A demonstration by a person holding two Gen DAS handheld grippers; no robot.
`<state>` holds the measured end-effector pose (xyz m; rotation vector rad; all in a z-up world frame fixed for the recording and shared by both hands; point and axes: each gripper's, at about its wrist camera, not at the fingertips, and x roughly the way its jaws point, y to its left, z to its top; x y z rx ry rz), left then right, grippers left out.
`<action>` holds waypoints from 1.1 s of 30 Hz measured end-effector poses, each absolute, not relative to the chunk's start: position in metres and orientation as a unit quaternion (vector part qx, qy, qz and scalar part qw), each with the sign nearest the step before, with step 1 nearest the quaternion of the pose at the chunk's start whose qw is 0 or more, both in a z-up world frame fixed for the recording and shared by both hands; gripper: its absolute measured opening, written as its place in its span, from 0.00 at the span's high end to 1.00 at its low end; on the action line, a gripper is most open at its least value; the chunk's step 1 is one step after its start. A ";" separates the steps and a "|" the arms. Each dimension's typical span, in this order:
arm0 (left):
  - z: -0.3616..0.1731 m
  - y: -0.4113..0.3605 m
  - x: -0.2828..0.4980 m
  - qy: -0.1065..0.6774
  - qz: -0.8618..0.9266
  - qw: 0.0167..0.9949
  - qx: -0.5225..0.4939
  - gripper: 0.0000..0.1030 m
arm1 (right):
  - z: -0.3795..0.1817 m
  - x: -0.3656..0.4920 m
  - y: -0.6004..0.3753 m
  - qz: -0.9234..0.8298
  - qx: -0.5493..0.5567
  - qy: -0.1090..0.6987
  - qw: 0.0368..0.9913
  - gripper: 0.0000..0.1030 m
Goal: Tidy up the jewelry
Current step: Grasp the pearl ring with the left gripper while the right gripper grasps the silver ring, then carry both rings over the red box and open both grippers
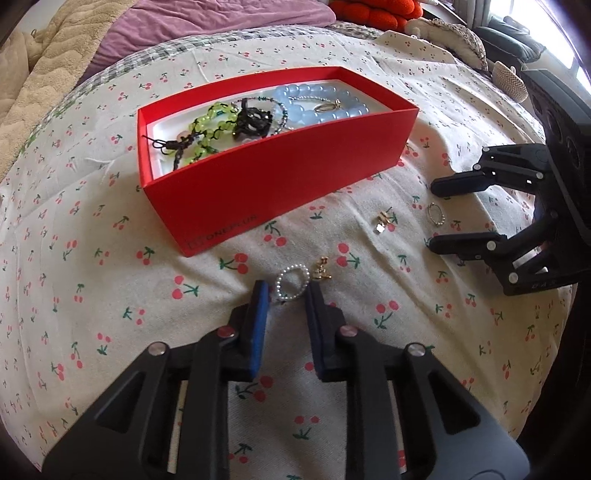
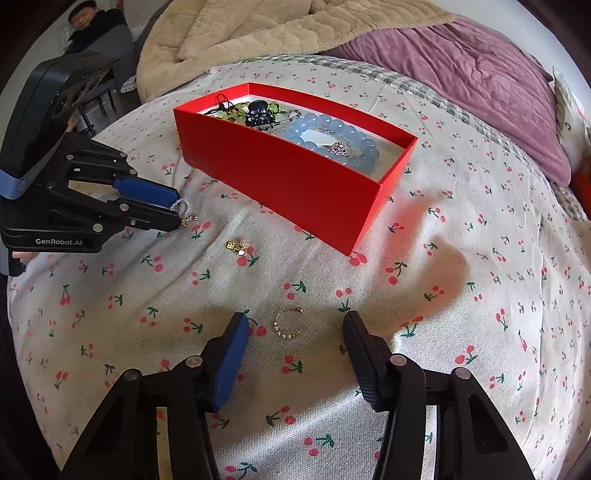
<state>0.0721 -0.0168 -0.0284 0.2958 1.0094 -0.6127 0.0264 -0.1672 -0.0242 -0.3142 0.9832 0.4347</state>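
Bright daylight, soft shadows, fisheye-warped edges

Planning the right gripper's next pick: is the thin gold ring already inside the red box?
No. The thin gold ring lies on the bedsheet between the open right gripper, outside the red box.

A cherry-print bedspread [image 2: 461, 295] (wrinkled) meets a purple blanket [image 2: 480, 81], a beige quilt [image 2: 258, 29] and a seated man [image 2: 88, 26].

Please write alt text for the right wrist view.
The right hand-held gripper is open over a cherry-print bedsheet, its fingers either side of a thin gold ring. Beyond sits an open red cardboard box holding beaded bracelets; at left, the left hand-held gripper is at a small pearl ring.
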 end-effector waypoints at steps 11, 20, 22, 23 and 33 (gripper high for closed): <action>-0.028 -0.016 0.067 0.487 -0.285 0.817 0.119 0.97 | -0.024 0.028 -0.164 0.227 -0.139 0.480 0.836 0.71; -0.025 -0.008 0.060 0.509 -0.263 0.816 0.082 0.97 | -0.023 0.032 -0.169 0.223 -0.118 0.489 0.835 0.74; -0.024 -0.006 0.058 0.513 -0.257 0.816 0.072 0.97 | -0.023 0.032 -0.169 0.222 -0.116 0.491 0.835 0.74; -0.024 -0.005 0.057 0.515 -0.254 0.816 0.069 0.97 | -0.023 0.033 -0.170 0.222 -0.114 0.491 0.835 0.74; -0.019 0.004 0.058 0.530 -0.216 0.819 0.034 0.97 | -0.023 0.035 -0.169 0.218 -0.115 0.493 0.834 0.75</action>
